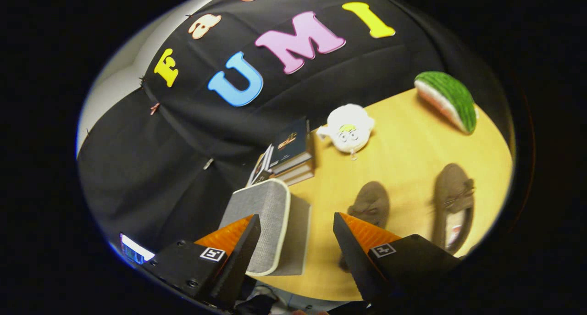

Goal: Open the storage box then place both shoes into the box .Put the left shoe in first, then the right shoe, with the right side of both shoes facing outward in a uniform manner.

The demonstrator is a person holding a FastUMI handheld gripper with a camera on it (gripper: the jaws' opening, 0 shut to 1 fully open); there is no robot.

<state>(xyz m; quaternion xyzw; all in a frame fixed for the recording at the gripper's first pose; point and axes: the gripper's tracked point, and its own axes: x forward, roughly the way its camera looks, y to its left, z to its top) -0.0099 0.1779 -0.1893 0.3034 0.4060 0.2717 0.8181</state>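
1. Gripper point(297, 225): fingers spread wide apart, nothing between them, touching nothing.
2. Pose: gripper looks down at the table point(412, 140) from above, view tilted; no hand can be made out.
3. Box point(268, 223): grey fabric with a pale rim, lid closed, near the table's edge. It sits just ahead of the left finger and partly in the gap between the fingers.
4. Near shoe point(370, 205): brown, lying on the table just beyond the right finger, which covers its lower part.
5. Far shoe point(453, 200): brown, with a bow, lying beside the near shoe, apart from it, out past the right finger.
6. Books point(291, 154): a short stack beyond the box, against the black cloth.
7. Plush toy point(349, 129): white, beside the books.
8. Watermelon slice point(447, 99): at the table's far side, well apart from the shoes.
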